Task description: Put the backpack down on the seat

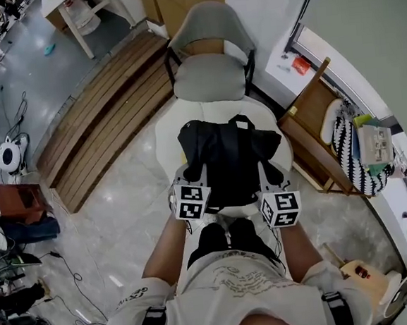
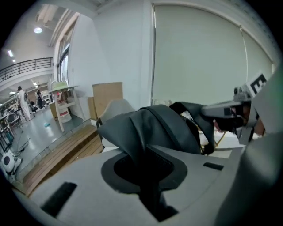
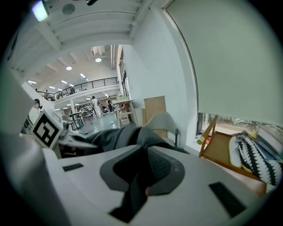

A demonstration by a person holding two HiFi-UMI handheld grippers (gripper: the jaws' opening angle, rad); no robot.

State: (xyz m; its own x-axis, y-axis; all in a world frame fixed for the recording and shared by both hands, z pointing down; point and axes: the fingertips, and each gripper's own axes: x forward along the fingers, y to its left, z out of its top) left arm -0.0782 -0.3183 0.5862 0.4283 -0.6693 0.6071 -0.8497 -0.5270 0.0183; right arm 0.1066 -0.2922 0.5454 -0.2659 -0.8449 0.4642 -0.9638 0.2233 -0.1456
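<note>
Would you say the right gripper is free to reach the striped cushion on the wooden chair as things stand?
Probably not: the right gripper is shut on the backpack. The way over the arm of the wooden chair to the striped cushion looks open otherwise.

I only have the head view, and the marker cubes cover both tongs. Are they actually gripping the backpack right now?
Observer: In the left gripper view, the left tongs are shut on a bunched fold of the black backpack.
Operator: And the right side?
Observer: In the right gripper view, the right tongs are clamped on a dark strip of the same backpack.
</note>
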